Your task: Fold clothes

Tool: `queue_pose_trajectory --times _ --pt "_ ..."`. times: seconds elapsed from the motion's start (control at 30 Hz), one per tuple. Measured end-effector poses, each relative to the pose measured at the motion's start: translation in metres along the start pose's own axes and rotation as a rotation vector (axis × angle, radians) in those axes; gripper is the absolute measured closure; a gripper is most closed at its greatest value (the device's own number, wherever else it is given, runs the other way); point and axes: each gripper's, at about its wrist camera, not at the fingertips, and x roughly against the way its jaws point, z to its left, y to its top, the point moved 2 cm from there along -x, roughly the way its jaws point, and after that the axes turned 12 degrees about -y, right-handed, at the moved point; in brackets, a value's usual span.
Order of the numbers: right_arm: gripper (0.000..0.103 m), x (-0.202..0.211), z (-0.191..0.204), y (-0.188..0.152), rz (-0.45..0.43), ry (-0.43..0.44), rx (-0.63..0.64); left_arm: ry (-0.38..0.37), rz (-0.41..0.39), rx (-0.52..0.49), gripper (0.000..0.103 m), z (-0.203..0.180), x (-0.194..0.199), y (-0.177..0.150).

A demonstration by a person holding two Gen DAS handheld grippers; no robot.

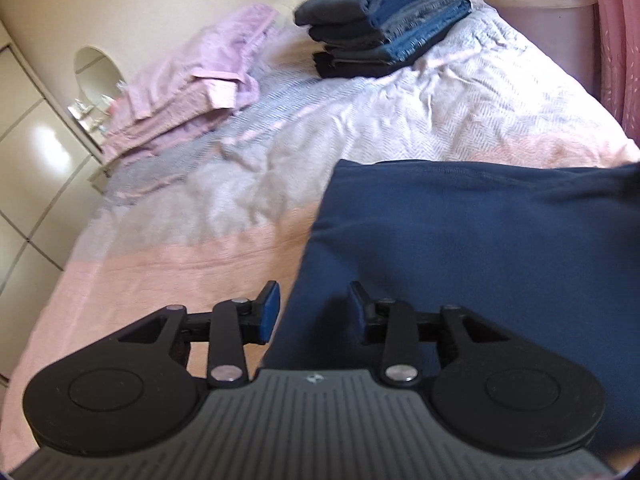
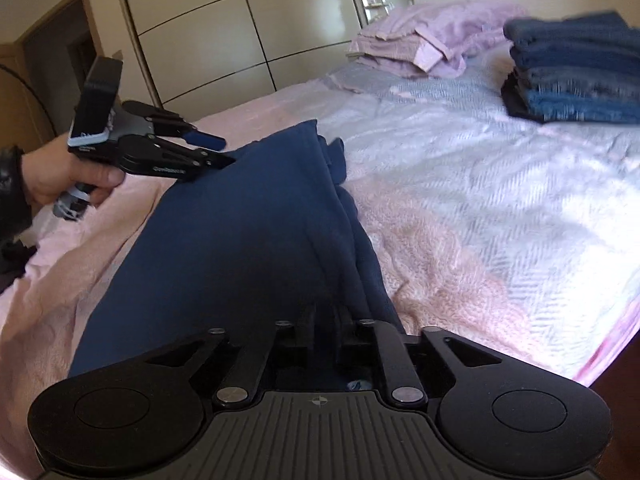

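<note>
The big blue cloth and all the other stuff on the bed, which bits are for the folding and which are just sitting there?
For the folding:
- dark blue soft garment
- left gripper, open at its edge
- right gripper, shut on it
- stack of folded blue clothes

Just there:
- heap of lilac towels
- pink and grey bedspread
- pale lidded bin

A garment [image 2: 248, 216] lies flat on the bed [image 2: 460, 208], at its near edge. The left gripper [image 1: 314, 312] sits over one end of it, the right gripper [image 2: 322, 328] at the opposite end. Farther up the bed, a stack of folded clothes [image 1: 384, 24] rests on the cover, with a heap of towels [image 1: 192, 88] to its left, apart from it. A bin [image 1: 548, 28] stands beside the bed, right of the stack. Wardrobe doors [image 2: 224, 32] stand beyond the bed's far side.
</note>
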Motion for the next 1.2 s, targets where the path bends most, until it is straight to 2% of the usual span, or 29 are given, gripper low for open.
queue_pose_trajectory --times 0.03,0.07,0.17,0.3,0.37,0.4,0.47,0.57,0.63,0.67,0.73,0.77,0.9,0.97,1.0,1.03,1.1,1.13,1.2 --pt "0.029 0.009 0.008 0.0 -0.017 -0.008 0.036 0.01 -0.001 -0.003 0.069 -0.002 0.01 -0.004" --pt "0.018 0.019 0.018 0.0 -0.04 -0.006 0.077 0.018 0.002 -0.015 0.069 -0.006 0.022 -0.01" --pt "0.018 0.037 0.06 -0.004 -0.067 0.056 0.201 0.034 0.015 -0.075 0.065 -0.023 0.051 -0.029" --pt "0.018 0.041 0.12 -0.012 -0.082 0.113 0.346 0.058 0.061 -0.218 0.049 -0.06 0.067 -0.054" --pt "0.018 0.032 0.15 -0.015 -0.07 0.126 0.415 0.078 0.082 -0.313 0.044 -0.079 0.067 -0.069" --pt "0.018 0.023 0.164 -0.018 -0.061 0.119 0.464 0.085 0.088 -0.347 0.043 -0.085 0.065 -0.074" --pt "0.018 0.001 0.189 -0.029 -0.056 0.047 0.611 0.096 0.099 -0.424 0.042 -0.098 0.06 -0.085" --pt "0.019 -0.019 0.205 -0.043 -0.095 -0.071 0.832 0.142 0.094 -0.56 0.029 -0.109 0.049 -0.098" --pt "0.034 -0.02 0.2 -0.042 -0.115 -0.09 0.888 0.166 0.083 -0.638 0.023 -0.112 0.038 -0.104" --pt "0.047 -0.019 0.195 -0.039 -0.108 -0.071 0.889 0.176 0.076 -0.672 0.022 -0.112 0.03 -0.106" --pt "0.068 -0.013 0.182 -0.034 -0.111 -0.035 0.882 0.191 0.064 -0.729 0.021 -0.112 0.015 -0.107" --pt "0.083 -0.009 0.176 -0.032 -0.127 -0.042 0.892 0.2 0.05 -0.749 0.021 -0.111 0.008 -0.106" --pt "0.084 0.009 0.144 -0.02 -0.154 -0.034 0.843 0.247 -0.001 -0.844 0.021 -0.108 -0.019 -0.095" --pt "0.084 0.022 0.13 -0.017 -0.161 -0.045 0.813 0.254 -0.004 -0.903 0.021 -0.108 -0.03 -0.091" --pt "0.085 0.029 0.125 -0.018 -0.164 -0.055 0.807 0.254 -0.002 -0.931 0.028 -0.108 -0.035 -0.089" --pt "0.085 0.035 0.12 -0.019 -0.162 -0.065 0.802 0.254 0.002 -0.958 0.043 -0.108 -0.04 -0.087" --pt "0.085 0.044 0.11 -0.022 -0.149 -0.087 0.801 0.236 0.032 -0.976 0.06 -0.109 -0.042 -0.085" --pt "0.085 0.046 0.106 -0.023 -0.144 -0.098 0.809 0.235 0.044 -0.969 0.066 -0.11 -0.038 -0.082" --pt "0.085 0.052 0.101 -0.024 -0.138 -0.109 0.822 0.236 0.071 -0.956 0.07 -0.111 -0.021 -0.08"
